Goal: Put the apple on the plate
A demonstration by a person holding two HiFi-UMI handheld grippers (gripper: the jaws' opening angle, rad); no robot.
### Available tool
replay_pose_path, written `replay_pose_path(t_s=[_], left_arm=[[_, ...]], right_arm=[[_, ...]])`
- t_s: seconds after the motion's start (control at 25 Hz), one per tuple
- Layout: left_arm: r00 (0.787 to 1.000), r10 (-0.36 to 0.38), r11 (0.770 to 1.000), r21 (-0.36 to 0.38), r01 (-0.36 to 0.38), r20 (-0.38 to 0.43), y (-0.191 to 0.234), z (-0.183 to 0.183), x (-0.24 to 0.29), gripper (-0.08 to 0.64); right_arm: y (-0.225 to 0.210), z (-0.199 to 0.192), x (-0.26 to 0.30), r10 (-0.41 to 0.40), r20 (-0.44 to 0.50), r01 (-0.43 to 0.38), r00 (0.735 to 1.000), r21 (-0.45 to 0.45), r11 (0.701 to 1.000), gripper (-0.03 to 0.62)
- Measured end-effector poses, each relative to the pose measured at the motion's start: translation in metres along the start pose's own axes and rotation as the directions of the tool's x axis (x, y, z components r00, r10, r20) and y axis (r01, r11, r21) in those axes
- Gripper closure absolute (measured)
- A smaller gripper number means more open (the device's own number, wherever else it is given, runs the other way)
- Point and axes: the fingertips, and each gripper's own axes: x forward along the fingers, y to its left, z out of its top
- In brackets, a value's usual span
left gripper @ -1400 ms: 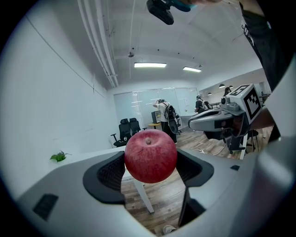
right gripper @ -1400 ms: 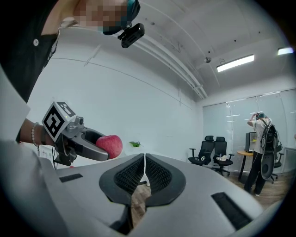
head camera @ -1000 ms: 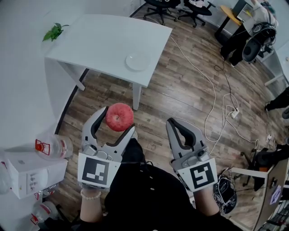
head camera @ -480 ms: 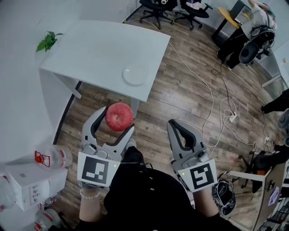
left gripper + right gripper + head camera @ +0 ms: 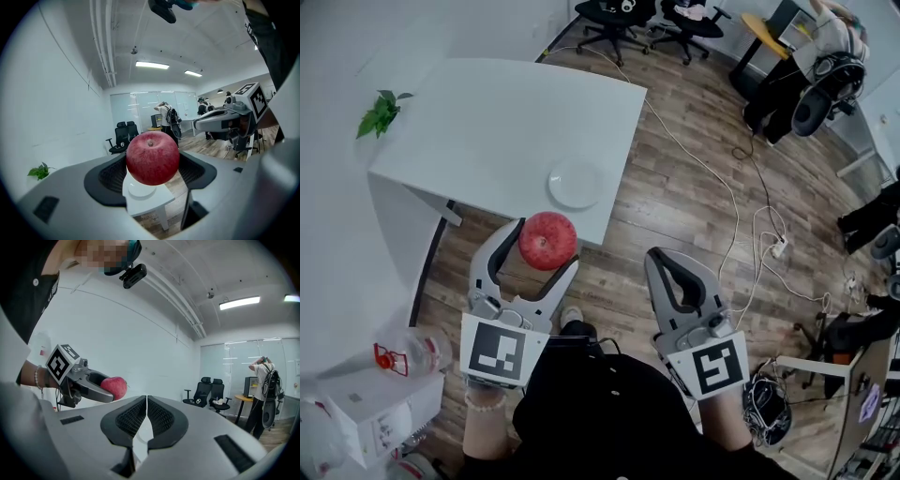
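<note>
The plate [image 5: 576, 182] lies flat on the white tabletop [image 5: 506, 112], close to the edge nearest you and toward its right corner; in the left gripper view it shows as a pale disc [image 5: 140, 190] just under the fruit. Your left tool [image 5: 544, 247] is clenched on the apple [image 5: 547, 241], one jaw pressing each side, stem end up, and holds it in the air over the wooden floor [image 5: 675, 197], just short of the tabletop's edge, with the plate at about 12 o'clock from it. Your right tool [image 5: 658, 255] sits at 3 o'clock of the left one, apart from it, its two ribbed pads [image 5: 133, 416] pressed together with nothing between them. A small green plant [image 5: 380, 112] stands at the tabletop's 10 o'clock corner, well apart from the plate. At 8 o'clock from you, a clear bottle [image 5: 417, 352] with a red cap lies beside a white box [image 5: 384, 412]; you cannot tell what either holds. A white cable [image 5: 731, 206] trails over the floor at 2 o'clock, and black office chairs [image 5: 619, 14] stand beyond the tabletop at 12.
</note>
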Motion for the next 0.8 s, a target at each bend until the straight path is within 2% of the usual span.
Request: replay_pose_path(t_s=[0.4,0.8], left_arm=[[0.999,-0.038,0.999,0.000,0.038,-0.015,0.042,-0.009,0.045,0.206],[0.998,-0.059,0.998,0.009,0.059,-0.018,0.060,-0.020,0.056,0.206]], right_arm=[[-0.022,-0.005,0.052,-0.036,-0.010,0.037,0.999,0.012,0.999,0.549],[-0.021,-0.008,0.076,-0.050,-0.013,0.050,0.999,0.010,0.999,0.549]])
